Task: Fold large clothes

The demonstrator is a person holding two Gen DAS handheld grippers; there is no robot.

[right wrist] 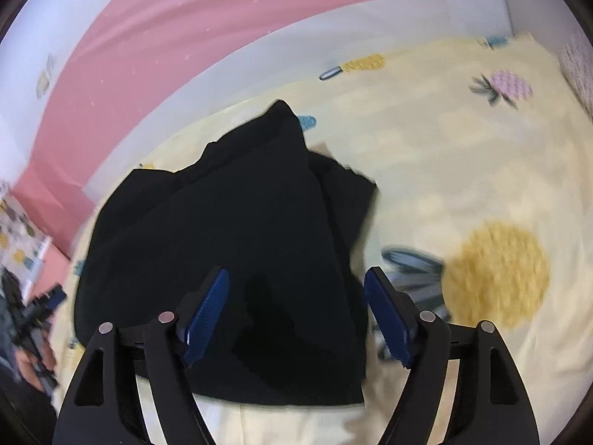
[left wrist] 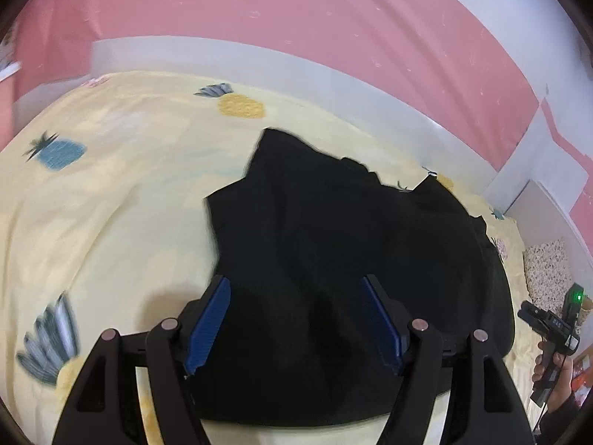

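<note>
My left gripper (left wrist: 296,324) and right gripper (right wrist: 296,319) look alike: matte black linkage arms with triangular cut-outs, round silver pivot pins, and ribbed blue pads (left wrist: 209,324) on the fingers. Seen from the left camera, the right one's black body carries a small green light (left wrist: 577,296).
</note>
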